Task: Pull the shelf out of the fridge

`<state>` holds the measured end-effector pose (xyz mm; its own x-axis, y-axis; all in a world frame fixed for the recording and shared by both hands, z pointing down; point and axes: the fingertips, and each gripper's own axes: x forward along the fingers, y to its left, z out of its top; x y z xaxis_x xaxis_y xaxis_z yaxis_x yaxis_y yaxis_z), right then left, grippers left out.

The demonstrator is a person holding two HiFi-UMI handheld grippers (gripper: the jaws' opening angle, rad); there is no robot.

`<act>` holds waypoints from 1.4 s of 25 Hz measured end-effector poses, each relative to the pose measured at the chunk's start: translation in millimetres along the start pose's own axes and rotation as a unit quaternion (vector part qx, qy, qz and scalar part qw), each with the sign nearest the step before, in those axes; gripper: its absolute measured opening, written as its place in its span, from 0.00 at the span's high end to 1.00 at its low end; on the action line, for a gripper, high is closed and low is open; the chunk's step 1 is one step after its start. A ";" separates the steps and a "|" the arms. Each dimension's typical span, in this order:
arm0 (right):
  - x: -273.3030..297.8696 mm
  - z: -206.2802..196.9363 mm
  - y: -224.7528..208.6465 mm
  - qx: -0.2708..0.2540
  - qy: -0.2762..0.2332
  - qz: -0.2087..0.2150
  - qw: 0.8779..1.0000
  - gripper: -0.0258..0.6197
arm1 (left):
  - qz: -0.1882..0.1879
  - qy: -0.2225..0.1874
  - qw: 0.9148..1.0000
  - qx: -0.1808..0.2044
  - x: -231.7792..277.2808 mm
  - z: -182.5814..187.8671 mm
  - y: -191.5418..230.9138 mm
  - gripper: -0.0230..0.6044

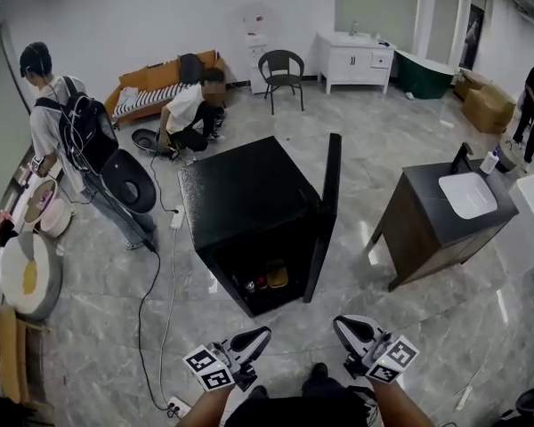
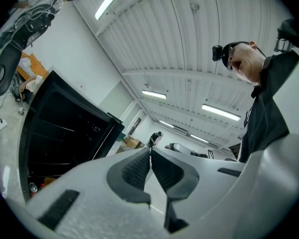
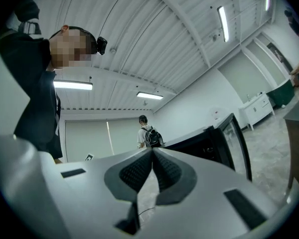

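Observation:
A small black fridge (image 1: pixel 245 194) stands on the grey floor in the head view, its door (image 1: pixel 325 212) swung open to the right. Its dark inside (image 1: pixel 258 278) holds a few small items at the bottom. In the left gripper view the fridge (image 2: pixel 65 128) is at the left, with thin shelf edges (image 2: pixel 55 128) faintly visible inside. My left gripper (image 1: pixel 263 334) (image 2: pixel 150 151) and right gripper (image 1: pixel 338 322) (image 3: pixel 152 151) are both shut and hold nothing. They hover side by side in front of the fridge, a short way from the opening. The right gripper view shows the fridge (image 3: pixel 209 143) ahead to the right.
A dark vanity with a white basin (image 1: pixel 445 212) stands right of the fridge. A person with a backpack (image 1: pixel 71 140) stands at the left and another crouches behind (image 1: pixel 191 109). A black cable (image 1: pixel 156 283) runs across the floor to a power strip (image 1: pixel 178 407).

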<state>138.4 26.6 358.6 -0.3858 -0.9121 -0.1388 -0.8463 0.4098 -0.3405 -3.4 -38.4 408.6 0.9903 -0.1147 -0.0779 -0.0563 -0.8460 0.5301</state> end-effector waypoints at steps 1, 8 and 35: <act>0.3 2.7 -6.8 0.000 0.003 0.009 1.000 0.92 | 0.007 -0.008 1.000 -0.003 6.1 2.4 -0.9 0.92; 3.9 12.1 -40.9 0.018 0.022 0.074 0.997 0.92 | 0.066 -0.061 0.996 -0.020 26.9 6.4 -1.2 0.92; 117.4 -59.9 -120.1 0.234 0.041 0.062 0.969 0.91 | 0.171 -0.219 0.950 -0.144 -6.7 11.6 105.8 0.91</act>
<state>172.7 -128.9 438.9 -0.5175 -0.8444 -0.1381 -0.5395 0.4473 -0.7133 -17.5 -133.2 455.4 0.7693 -0.6157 -0.1702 -0.2649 -0.5500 0.7920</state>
